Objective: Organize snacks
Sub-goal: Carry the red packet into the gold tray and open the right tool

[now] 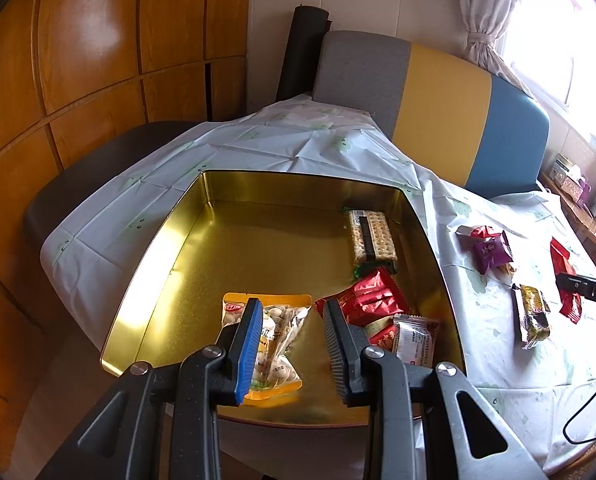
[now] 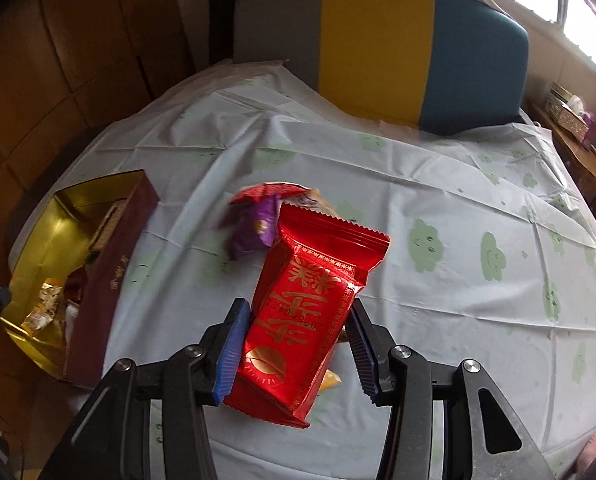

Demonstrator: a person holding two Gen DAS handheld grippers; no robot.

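Right wrist view shows the right gripper [image 2: 294, 344] clenched on a red snack packet [image 2: 302, 320] between its jaws; steady carrying toward the gold tin [image 2: 54, 220] left of them should prevent slipping.

Red packet [image 2: 306, 312] bears gold "年糕", upside down.

clothed table [image 2: 378, 184] — gold tin [image 1: 170, 240], loose snack packets [image 1: 492, 250].
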